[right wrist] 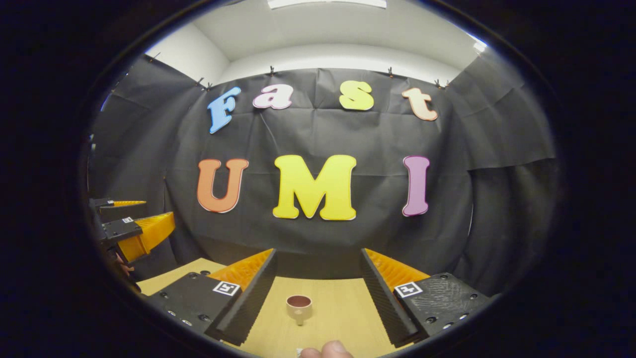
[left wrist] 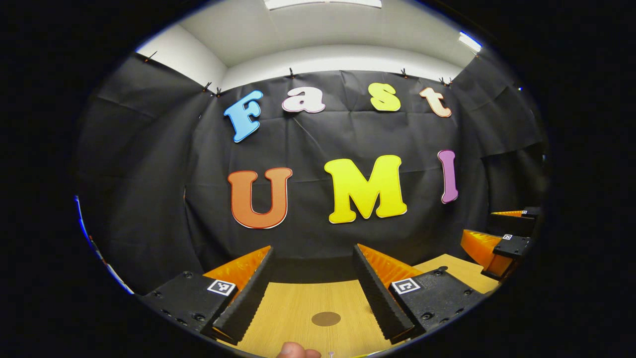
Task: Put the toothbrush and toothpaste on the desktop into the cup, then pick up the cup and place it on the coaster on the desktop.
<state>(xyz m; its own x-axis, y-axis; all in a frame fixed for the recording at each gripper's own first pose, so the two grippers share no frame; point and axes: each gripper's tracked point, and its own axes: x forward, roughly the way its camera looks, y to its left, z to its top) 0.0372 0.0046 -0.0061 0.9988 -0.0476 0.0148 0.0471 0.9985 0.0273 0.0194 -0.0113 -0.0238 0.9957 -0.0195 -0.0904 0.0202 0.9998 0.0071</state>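
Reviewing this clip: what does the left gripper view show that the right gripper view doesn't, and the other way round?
Left gripper view: the round brown coaster lies flat on the desktop, ahead between the left gripper's open fingers. Right gripper view: the cup stands upright, ahead between the right gripper's open fingers. Both: the wooden desktop, a fingertip at the bottom edge, and the other gripper off to one side.

Recording booth, not a home: black cloth (right wrist: 318, 134) clipped up as walls on three sides, white ceiling (left wrist: 323, 30) with strip lights (left wrist: 323, 3) above, a bare wooden tabletop (right wrist: 343, 313) against the cloth.
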